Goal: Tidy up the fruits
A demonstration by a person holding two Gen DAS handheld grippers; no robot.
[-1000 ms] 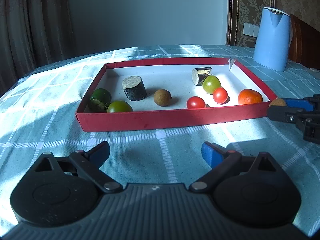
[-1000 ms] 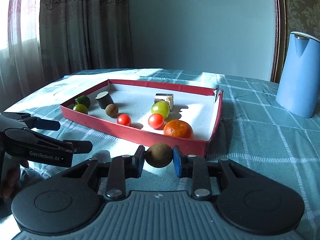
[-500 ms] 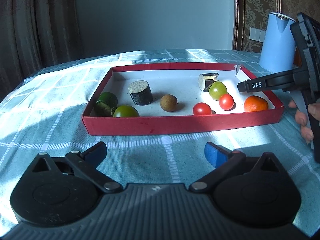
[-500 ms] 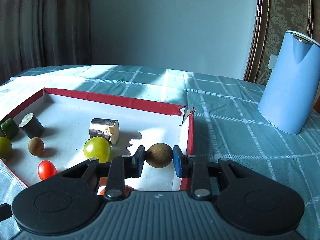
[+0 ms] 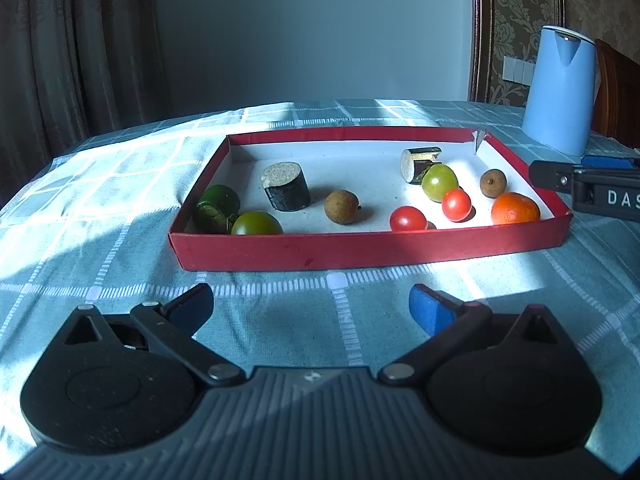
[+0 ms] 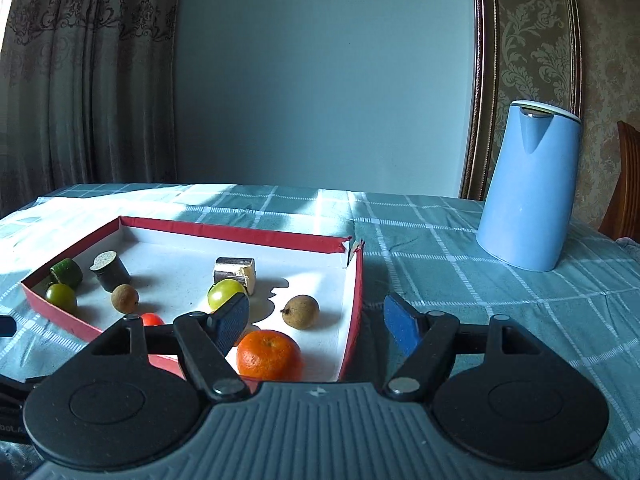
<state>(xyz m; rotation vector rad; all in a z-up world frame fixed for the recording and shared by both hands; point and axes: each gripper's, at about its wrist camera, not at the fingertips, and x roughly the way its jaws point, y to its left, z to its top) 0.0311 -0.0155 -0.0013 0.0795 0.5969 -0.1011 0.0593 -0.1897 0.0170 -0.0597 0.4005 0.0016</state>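
A red tray (image 5: 376, 250) (image 6: 354, 320) with a white floor sits on the teal tablecloth. It holds a brown longan (image 6: 301, 311) (image 5: 493, 183) near its right wall, a second longan (image 5: 341, 207), an orange mandarin (image 6: 269, 355) (image 5: 515, 208), two red tomatoes (image 5: 408, 218), green tomatoes (image 5: 439, 181), a lime (image 5: 216, 208) and dark cut pieces (image 5: 285, 186). My right gripper (image 6: 316, 322) is open and empty, above the tray's right front corner. My left gripper (image 5: 310, 306) is open and empty in front of the tray.
A tall blue kettle (image 6: 528, 188) (image 5: 558, 88) stands on the table to the right behind the tray. Curtains hang at the left, a wall behind. A wooden chair (image 6: 624, 184) is at the far right.
My right gripper opened and let go of the brown longan, which now lies in the tray near the right wall. The right gripper drew back. My left gripper stayed open and moved closer.
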